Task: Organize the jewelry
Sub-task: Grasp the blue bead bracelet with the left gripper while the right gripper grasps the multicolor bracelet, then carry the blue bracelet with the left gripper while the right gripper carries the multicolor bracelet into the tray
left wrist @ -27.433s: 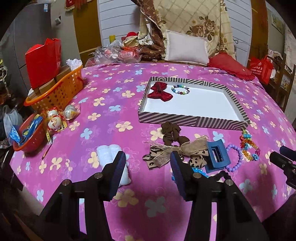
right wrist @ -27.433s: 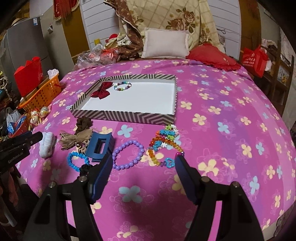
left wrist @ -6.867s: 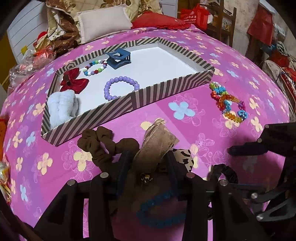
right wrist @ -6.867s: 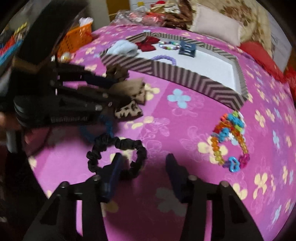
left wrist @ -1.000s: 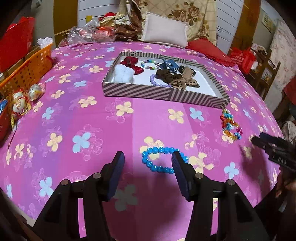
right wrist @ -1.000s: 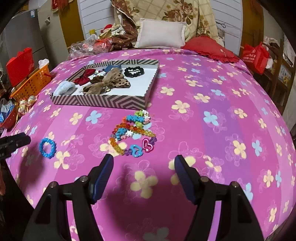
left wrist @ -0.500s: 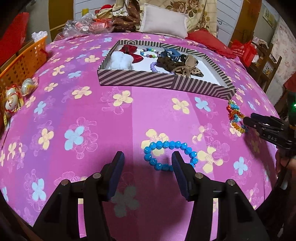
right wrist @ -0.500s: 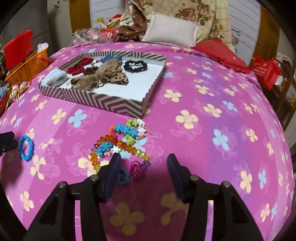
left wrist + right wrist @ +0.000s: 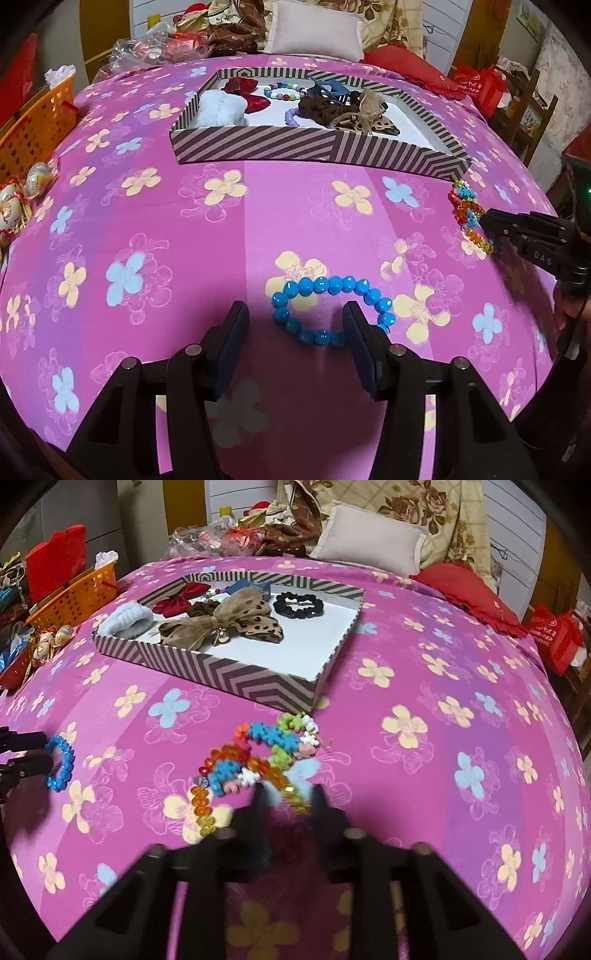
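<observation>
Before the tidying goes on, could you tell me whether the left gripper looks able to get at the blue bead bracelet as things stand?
Probably yes. The left gripper is open, and the blue bead bracelet lies flat on the pink cloth just ahead, its near beads already between the fingers. Nothing lies over it.

Orange basket [image 9: 35,122] (far left), red pillow [image 9: 469,589].

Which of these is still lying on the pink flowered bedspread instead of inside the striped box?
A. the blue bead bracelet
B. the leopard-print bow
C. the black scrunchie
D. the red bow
A. The blue bead bracelet lies on the bedspread between the open left gripper's fingers, while the black scrunchie, red bow and leopard-print bow sit inside the striped box.
</observation>
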Tool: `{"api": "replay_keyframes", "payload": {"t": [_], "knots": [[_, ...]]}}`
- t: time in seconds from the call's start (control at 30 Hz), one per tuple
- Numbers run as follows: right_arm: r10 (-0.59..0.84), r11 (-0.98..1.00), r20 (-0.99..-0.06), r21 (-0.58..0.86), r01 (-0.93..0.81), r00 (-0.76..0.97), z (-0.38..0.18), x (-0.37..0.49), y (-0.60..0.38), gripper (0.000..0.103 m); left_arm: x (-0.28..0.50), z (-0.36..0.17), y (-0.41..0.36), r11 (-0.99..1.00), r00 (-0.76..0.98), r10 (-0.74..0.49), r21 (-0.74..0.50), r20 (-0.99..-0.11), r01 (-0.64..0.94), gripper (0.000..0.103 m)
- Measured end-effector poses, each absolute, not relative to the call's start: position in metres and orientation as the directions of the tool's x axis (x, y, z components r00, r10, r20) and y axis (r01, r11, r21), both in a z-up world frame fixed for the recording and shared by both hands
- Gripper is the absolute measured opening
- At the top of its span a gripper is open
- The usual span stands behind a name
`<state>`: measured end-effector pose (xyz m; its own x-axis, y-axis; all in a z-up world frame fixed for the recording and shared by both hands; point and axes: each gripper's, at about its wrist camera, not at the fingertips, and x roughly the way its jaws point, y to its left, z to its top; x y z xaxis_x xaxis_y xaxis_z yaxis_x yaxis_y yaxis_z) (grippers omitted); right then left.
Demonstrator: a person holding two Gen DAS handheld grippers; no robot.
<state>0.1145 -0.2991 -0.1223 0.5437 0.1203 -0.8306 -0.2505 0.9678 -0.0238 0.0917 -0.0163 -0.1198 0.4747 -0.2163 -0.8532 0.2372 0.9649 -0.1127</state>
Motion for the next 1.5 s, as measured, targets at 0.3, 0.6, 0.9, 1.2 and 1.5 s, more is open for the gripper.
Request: {"api": "replay_keyframes", "payload": {"t": [0.3,0.6,0.9,1.2,1.5], "knots": [[0.142,0.974,-0.815,0.014,-0.226,0.562,-0.115,0.107,-0.303,0.009,0.095,-0.121,-0.023,0.965,0.496,-0.193,-0.072,-0.847,0.253,0.018],[0.189,0.971,-0.759,0.050,-0.234,0.623,-0.079,0.094,-0.302,0.009,0.098,-0.119,-0.012,0.957,0.494,-0.259,-0.151,-0.830,0.247,0.000],[0.236,0.961,-0.721,0.075,-0.265,0.652,-0.047,0.088,-0.295,0.009,0.092,-0.090,-0.018,0.951,0.550,-0.272,-0.135,-0.790,0.277,0.000],[0.250,0.956,-0.687,0.064,-0.286,0.682,-0.015,0.092,-0.291,0.009,0.097,-0.049,-0.030,0.941,0.599,-0.302,-0.131,-0.742,0.312,0.000],[0.247,0.958,-0.665,0.059,-0.281,0.704,0.011,0.128,-0.289,0.009,0.118,-0.008,-0.057,0.926,0.644,-0.340,-0.126,-0.686,0.355,0.000]]}}
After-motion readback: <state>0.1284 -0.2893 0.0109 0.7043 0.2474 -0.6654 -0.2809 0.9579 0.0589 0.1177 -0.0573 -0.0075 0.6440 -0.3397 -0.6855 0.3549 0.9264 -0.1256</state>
